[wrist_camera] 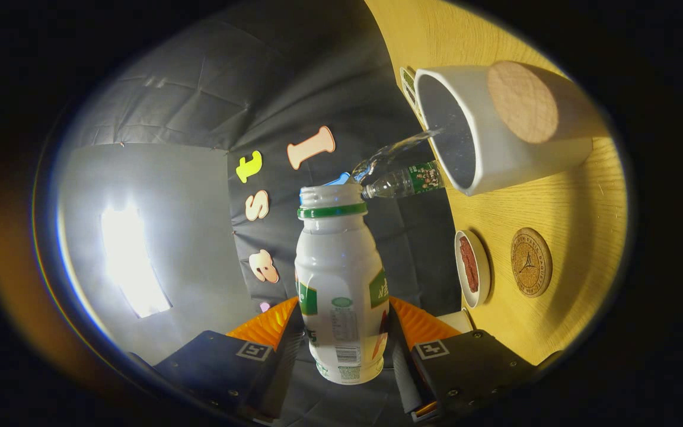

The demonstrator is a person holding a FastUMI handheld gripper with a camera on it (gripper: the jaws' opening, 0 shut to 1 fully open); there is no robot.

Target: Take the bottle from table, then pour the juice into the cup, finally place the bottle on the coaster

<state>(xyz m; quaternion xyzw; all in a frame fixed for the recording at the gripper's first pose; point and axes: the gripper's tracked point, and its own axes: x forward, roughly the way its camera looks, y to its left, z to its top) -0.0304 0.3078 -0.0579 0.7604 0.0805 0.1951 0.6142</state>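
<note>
- gripper (341,332): both fingers pressed against the lower body of the bottle, one on each side; ribbed pads (267,323) bear on the wall.
- bottle (340,284): small white plastic drink bottle, rounded shoulders, printed label, green neck band, cap off; held between the fingers and tipped so its mouth points at the cup. judged light, getting lighter as it empties; smooth and somewhat slippery; thin wall likely gives under a hard squeeze. best held at the straight mid-body.
- stream (395,151): clear liquid arcs from the mouth into the cup.
- small dish (484,270): white, round, reddish contents, beyond the fingers.
- coaster (531,262): round cork disc, stamped, just beside the dish, bare.
- cup (531,160): white, thick-walled, likely ceramic, with a cork patch.
- table (578,237): pale wood grain.
- clear bottle (404,182): green label, beyond the cup.
</note>
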